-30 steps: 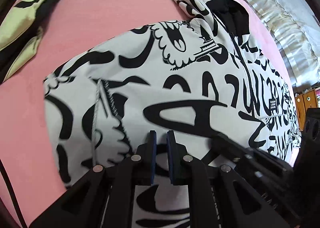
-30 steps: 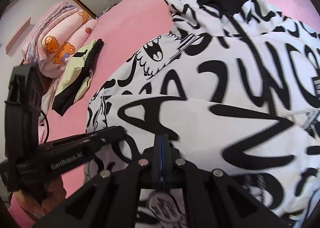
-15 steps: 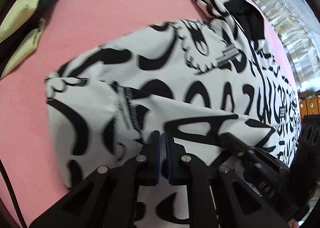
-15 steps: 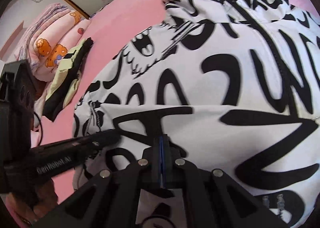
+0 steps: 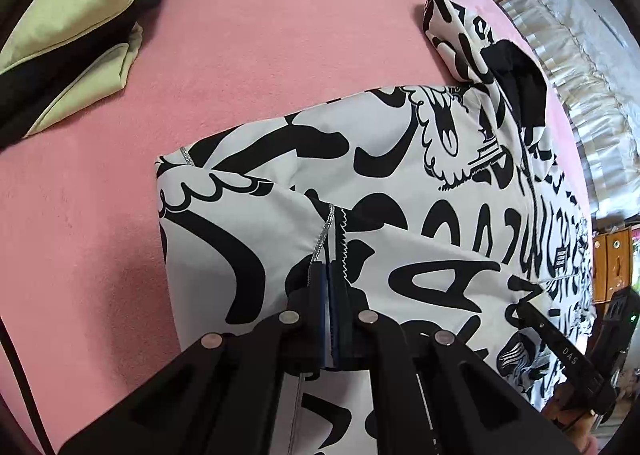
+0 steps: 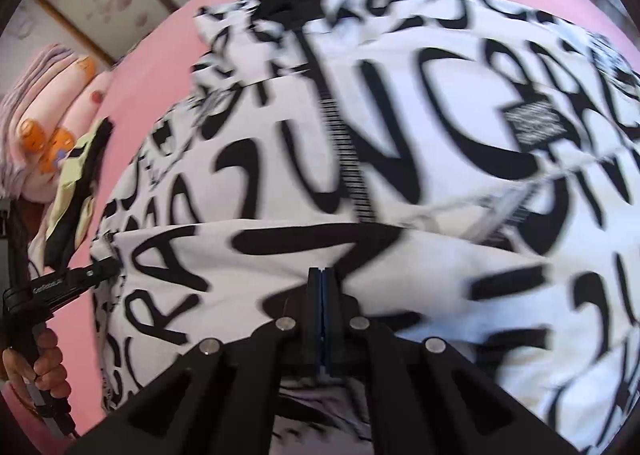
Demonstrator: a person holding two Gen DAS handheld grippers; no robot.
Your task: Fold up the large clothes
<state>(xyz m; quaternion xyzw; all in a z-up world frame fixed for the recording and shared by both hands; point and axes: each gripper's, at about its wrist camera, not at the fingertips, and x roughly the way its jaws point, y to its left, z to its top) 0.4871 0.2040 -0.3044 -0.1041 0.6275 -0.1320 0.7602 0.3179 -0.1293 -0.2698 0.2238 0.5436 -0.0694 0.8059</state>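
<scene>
Now both grippers, left [image 5: 329, 275] and right [image 6: 322, 279], sit clenched on a folded edge of the black-and-white jacket [image 5: 400, 183] spread across the pink bed [image 5: 260, 35].

1. Left gripper [image 5: 329, 275]: black angular linkage arms, silver round rivets, blue pads.
2. Right gripper [image 6: 322, 279]: same black build (blue-lined fingers).
3. White lettering marks each black handle.

Your left wrist view is sharp and evenly bright, with soft daylight seemingly from the curtained window [image 5: 576, 67]. Your right view smears the jacket [image 6: 400, 143] print with motion blur. Fisheye bends both edges dark.
</scene>
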